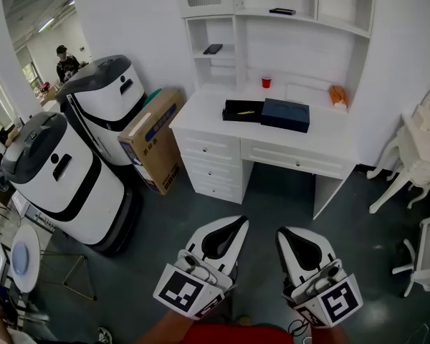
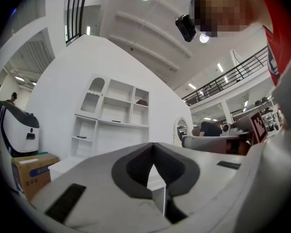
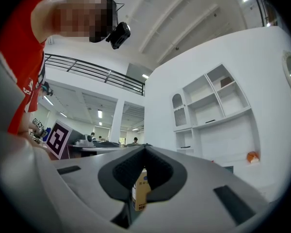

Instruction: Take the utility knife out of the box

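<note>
Grippers come first, nearest to us: our left gripper [image 1: 238, 222], a white two-jaw tool with dark pads, has its jaws pressed together with nothing between them. Our right gripper [image 1: 282, 232] beside it is likewise closed and empty. The brown cardboard carton [image 3: 140, 191] glimpsed through its pad gap stands far off, not in any grip. Both tools hang low over the dark grey floor [image 1: 272, 192], well apart from the work.

To our left stand two large rounded white-and-black machines [image 1: 64, 181], with the carton just beside the white wooden desk with drawers [image 1: 201, 117]. On that desk lies the shallow black open box [image 1: 233, 104] with the slim yellowish utility knife [image 1: 246, 112] inside it, too small for us to tell how it is turned. A dark blue lid [image 1: 285, 114] sits against the box's right side. Behind these are a small red cup [image 1: 266, 82] and an orange object [image 1: 336, 94] near the wall.

We judge the task not yet begun. Reaching in with shut jaws would only shove the knife or slide the light box. A pinch taken too wide could catch the box wall and lift the box along, and the flat, thin knife could slip from a shallow grip.
</note>
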